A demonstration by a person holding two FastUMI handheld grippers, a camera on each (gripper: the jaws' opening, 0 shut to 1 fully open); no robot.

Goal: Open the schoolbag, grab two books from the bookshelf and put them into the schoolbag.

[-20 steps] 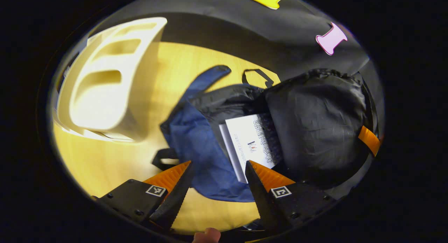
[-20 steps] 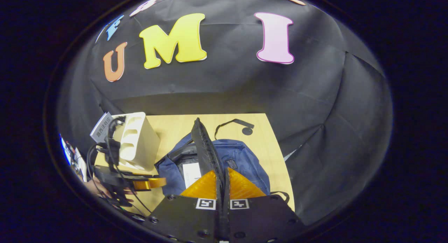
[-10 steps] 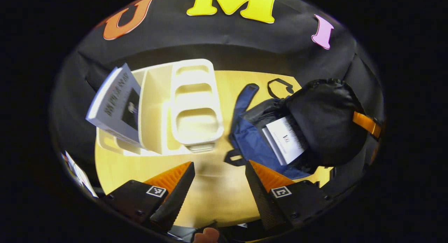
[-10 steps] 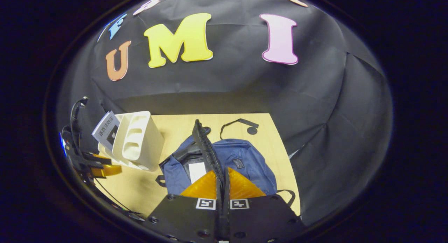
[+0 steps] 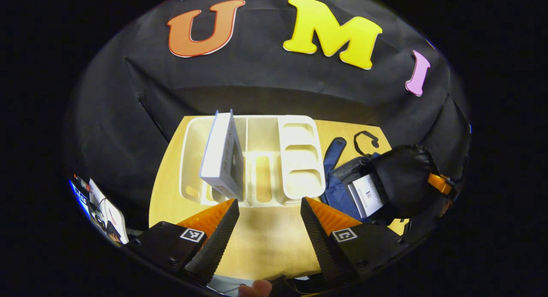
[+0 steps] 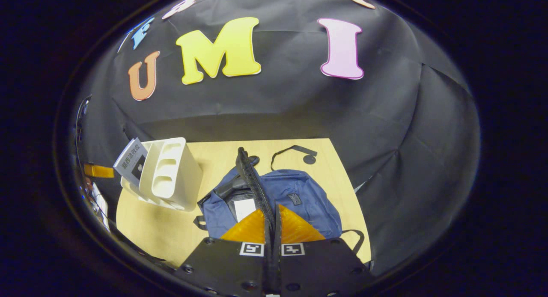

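Observation:
The blue schoolbag (image 6: 299, 194) lies open on the wooden table (image 6: 214, 153). My right gripper (image 6: 271, 211) is shut on the zipper edge of the bag's flap (image 6: 252, 181) and holds it up. One white book (image 6: 244, 209) lies inside the bag. In the left gripper view the raised flap (image 5: 402, 181) shows dark above that book (image 5: 366, 194). My left gripper (image 5: 268, 203) is open with nothing between its fingers, just in front of the cream bookshelf (image 5: 274, 160). A grey-white book (image 5: 222, 155) stands tilted in a left slot of the bookshelf.
The bag's black strap (image 5: 364, 138) lies on the table behind it. The bookshelf (image 6: 171, 173) stands near the table's left edge, with bare tabletop (image 5: 257, 241) in front of it. Some papers (image 5: 102, 207) sit off the table's left side.
My left gripper has swung away from the bag, where the white book stays, and now faces the bookshelf. The right gripper still holds the flap up.

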